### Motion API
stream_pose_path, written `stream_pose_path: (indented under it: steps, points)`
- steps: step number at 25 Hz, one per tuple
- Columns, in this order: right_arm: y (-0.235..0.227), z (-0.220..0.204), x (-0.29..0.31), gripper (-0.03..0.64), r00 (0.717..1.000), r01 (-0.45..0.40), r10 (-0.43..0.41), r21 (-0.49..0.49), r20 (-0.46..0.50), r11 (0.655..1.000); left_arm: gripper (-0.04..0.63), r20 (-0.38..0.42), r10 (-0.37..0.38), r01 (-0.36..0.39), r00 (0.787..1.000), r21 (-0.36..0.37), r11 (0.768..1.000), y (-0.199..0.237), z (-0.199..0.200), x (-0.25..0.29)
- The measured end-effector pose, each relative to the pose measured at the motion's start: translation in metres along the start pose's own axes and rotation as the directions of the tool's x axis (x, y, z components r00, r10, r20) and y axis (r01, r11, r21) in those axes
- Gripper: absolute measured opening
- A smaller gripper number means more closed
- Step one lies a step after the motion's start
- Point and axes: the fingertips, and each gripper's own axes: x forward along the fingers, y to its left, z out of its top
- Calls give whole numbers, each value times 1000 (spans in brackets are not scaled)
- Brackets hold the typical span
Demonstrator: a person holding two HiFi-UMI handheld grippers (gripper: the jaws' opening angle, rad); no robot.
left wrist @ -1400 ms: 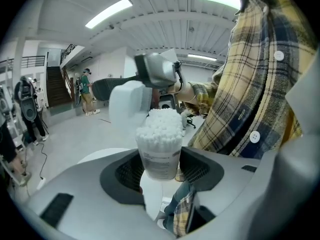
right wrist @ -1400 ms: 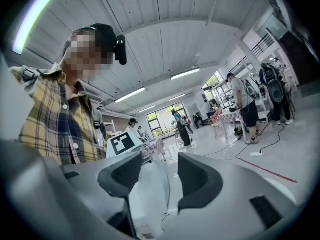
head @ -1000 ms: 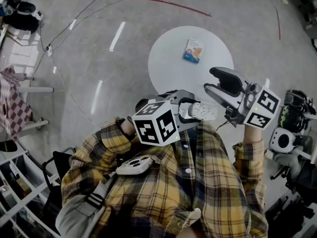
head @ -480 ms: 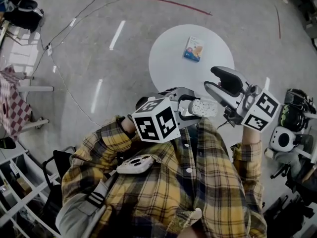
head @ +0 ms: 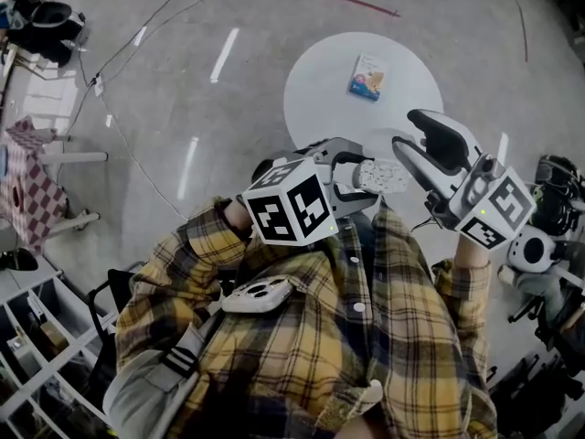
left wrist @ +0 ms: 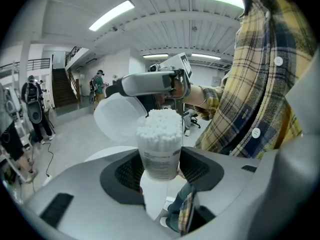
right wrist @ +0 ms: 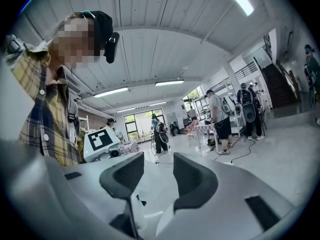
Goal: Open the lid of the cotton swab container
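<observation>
Cotton swab container (left wrist: 160, 156): clamped low on its body btwn the pads of the left tongs (left wrist: 161, 173), ctr of the left gripper view, swab heads (left wrist: 159, 125) bare at the top. Lid (left wrist: 118, 118) is already flipped back, hanging off the rim to the upper left of the mouth. Looks hinged on, can't confirm. In the head view the container sits mid-frame, long axis approx left-to-right, open end toward the right.

Right tongs (head: 426, 151): just right of that open end in the head view, very near; contact can't be told. Jaws have just been closing and stand part-open w/ a clear gap, nothing btwn them; the right gripper view shows only room beyond. In the left gripper view one right jaw crosses above swabs and lid.

Judgement: opening looks done or nearly so. Key relation for any next move: the lid lies upper left of the mouth, right under that jaw, so the right tongs are nearer to push it further back or pull clear. Left only needs to hold.

Farther out: round white surface (head: 315, 99), upper ctr of head view, w/ a small box (head: 367, 77) on it, well apart from both tongs.
</observation>
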Motion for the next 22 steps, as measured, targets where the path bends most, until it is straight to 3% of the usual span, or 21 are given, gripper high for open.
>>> stream_pose_path:
  steps: [6,12,17,22]
  points:
    - [-3,20,-16,187,987,143,-139,-48,78,989,233,10,21,-21,1000,-7,1000,10,-1,-5]
    - [-6,17,-38,141,944,315,-305,-68,122,947,233,35,57,-57,998,-26,998,17,2,-11]
    - [-9,-5,-48,104,891,447,-439,-56,114,893,233,73,105,-101,992,-62,993,21,3,-16]
    - [-6,-24,-48,49,869,490,-485,-25,96,872,233,84,161,-153,983,-95,984,26,4,-24]
